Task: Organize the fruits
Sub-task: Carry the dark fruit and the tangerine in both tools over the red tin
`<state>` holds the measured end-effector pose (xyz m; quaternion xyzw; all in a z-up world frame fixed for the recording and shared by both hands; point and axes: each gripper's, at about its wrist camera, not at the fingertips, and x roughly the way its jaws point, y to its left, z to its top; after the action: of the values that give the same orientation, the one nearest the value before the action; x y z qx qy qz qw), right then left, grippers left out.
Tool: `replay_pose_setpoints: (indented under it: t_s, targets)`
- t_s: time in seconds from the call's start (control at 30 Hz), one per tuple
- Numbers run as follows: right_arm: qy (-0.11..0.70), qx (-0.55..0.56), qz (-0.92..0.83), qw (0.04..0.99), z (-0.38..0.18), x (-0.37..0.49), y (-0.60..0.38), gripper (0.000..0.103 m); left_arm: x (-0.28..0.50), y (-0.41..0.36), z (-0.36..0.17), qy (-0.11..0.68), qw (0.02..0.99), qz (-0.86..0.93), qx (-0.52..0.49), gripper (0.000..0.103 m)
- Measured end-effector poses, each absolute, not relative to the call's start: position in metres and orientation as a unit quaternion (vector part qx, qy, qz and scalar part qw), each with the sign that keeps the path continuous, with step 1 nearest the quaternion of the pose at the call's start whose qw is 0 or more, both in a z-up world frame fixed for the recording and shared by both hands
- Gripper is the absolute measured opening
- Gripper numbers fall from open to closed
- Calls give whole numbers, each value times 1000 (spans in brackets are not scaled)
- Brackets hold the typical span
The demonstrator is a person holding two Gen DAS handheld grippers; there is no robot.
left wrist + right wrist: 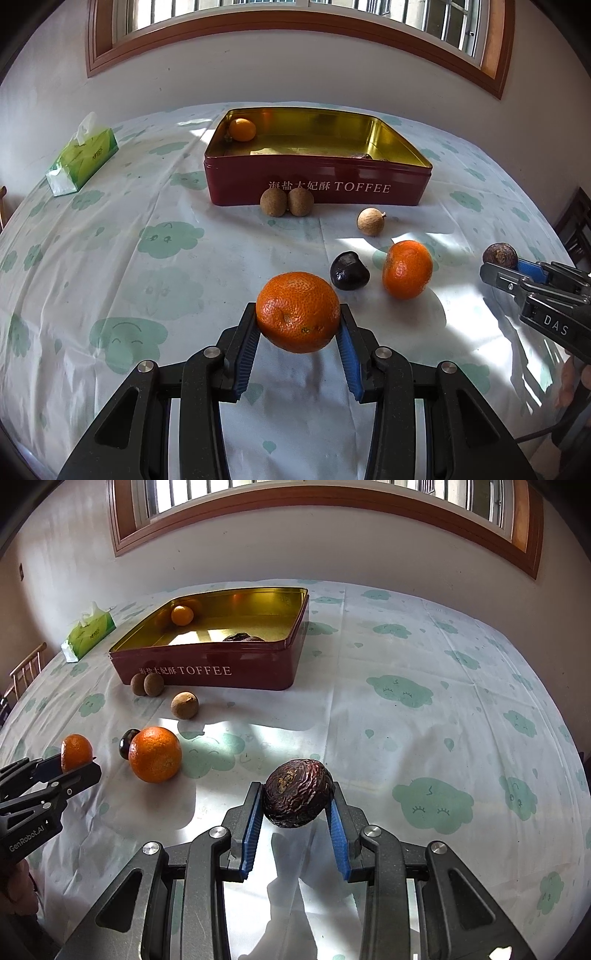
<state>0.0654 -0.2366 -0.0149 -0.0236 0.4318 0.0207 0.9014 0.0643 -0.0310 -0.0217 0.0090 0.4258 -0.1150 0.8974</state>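
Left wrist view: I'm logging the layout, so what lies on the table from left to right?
Tissue pack → pair of brown longans → dark fruit → loose longan → loose orange → right gripper holding a wrinkled fruit.

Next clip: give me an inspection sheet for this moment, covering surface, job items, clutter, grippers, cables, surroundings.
Surface: table under a cloud-print cloth, sunlit patches.
Job's things: red toffee tin open, holding a small orange fruit and dark fruit; loose on the cloth are three brown longans, a tangerine and a dark chestnut-like fruit.
Clutter: green tissue pack.
Grippers: left gripper shut on an orange; right gripper shut on a wrinkled passion fruit.
Cables: nothing seen.
Surroundings: window, white wall, chair.
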Motion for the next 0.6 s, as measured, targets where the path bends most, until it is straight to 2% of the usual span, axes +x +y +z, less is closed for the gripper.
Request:
replay_pose_setpoints:
  t_s: [0.6]
  targets:
    - [422,-37,45,905,8,108,-211,31,102,-23,2,398,910,-112,13,42]
